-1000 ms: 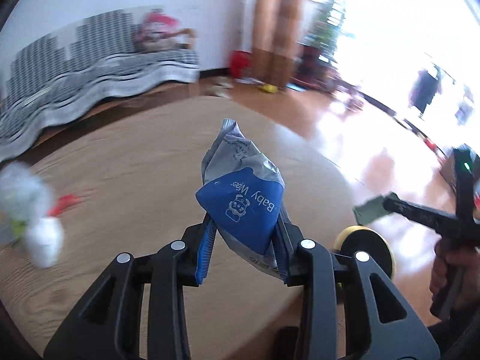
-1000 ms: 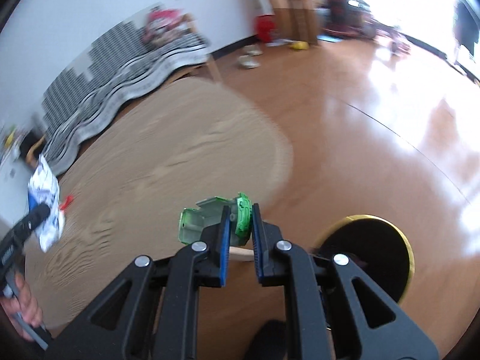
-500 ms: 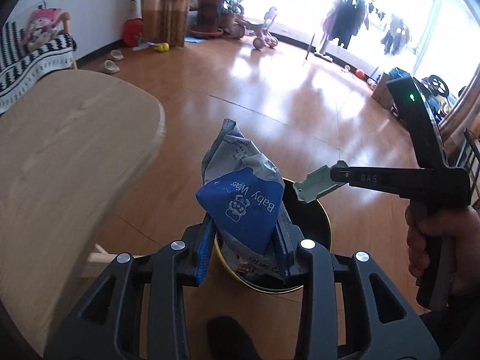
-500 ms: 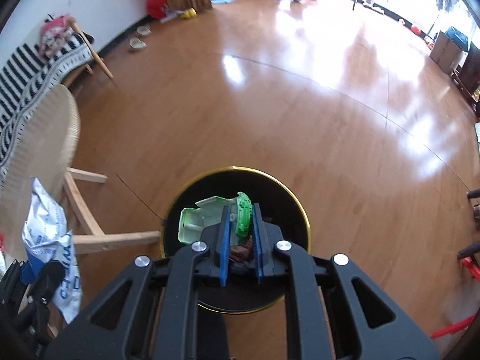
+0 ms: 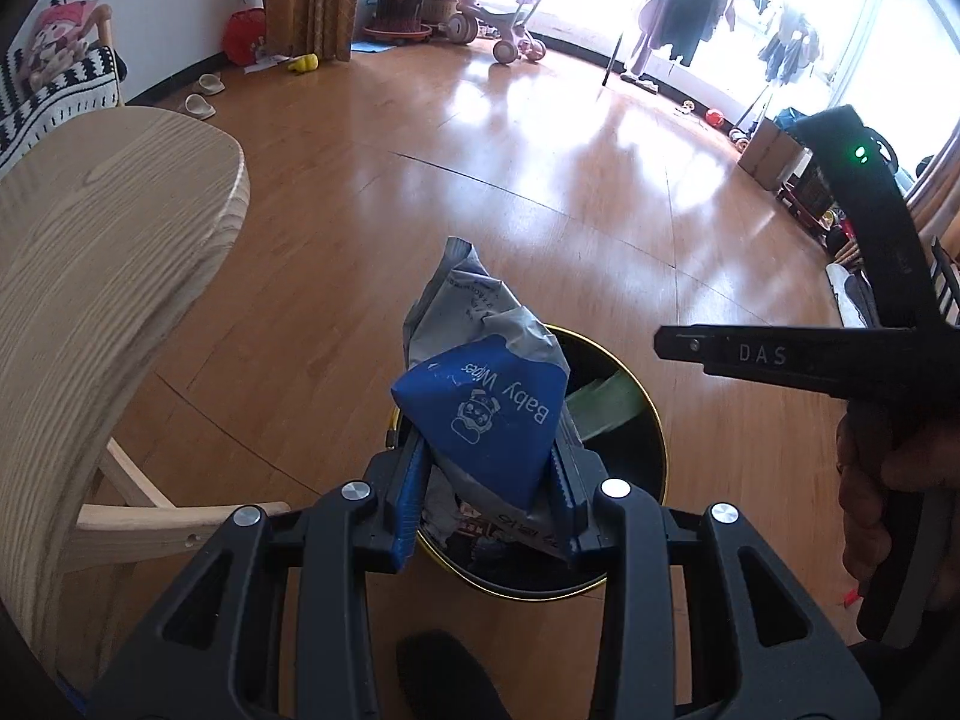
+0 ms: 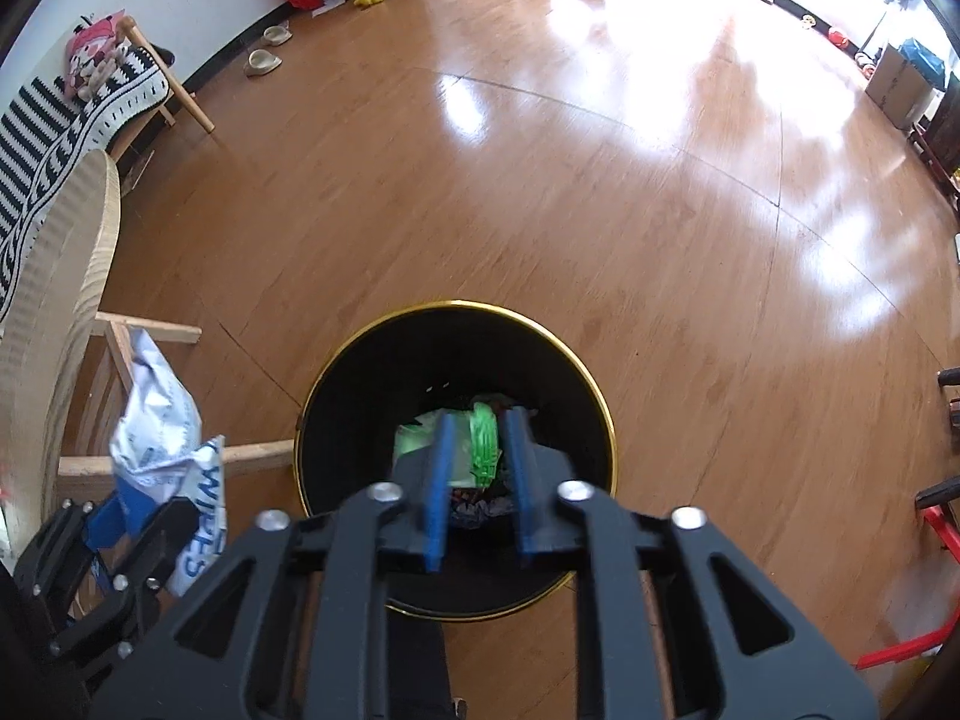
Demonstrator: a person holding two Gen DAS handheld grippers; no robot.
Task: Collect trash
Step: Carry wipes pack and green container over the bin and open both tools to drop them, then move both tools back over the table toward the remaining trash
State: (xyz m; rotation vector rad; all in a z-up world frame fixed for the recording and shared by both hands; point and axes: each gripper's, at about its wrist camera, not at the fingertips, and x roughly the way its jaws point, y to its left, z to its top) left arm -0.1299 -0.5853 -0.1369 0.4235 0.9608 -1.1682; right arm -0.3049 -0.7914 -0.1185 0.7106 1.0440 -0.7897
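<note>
Right tongs (image 6: 478,468) apart above black bin (image 6: 591,387); green plastic piece (image 6: 483,438) dropped inside. Left tongs (image 5: 489,474) clamped on baby-wipes packet (image 5: 486,396), bin just ahead, release pending.

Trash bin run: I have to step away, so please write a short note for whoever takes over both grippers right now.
Left gripper: shut on the baby wipes pack, held over the near edge of the black bin.
Right gripper: jaws open above the bin mouth; the green plastic piece sits between them, ungripped, inside the bin.
Done: green piece released into the bin.
Left: open the left jaws to drop the wipes pack in, then check the wooden table for more trash.
</note>
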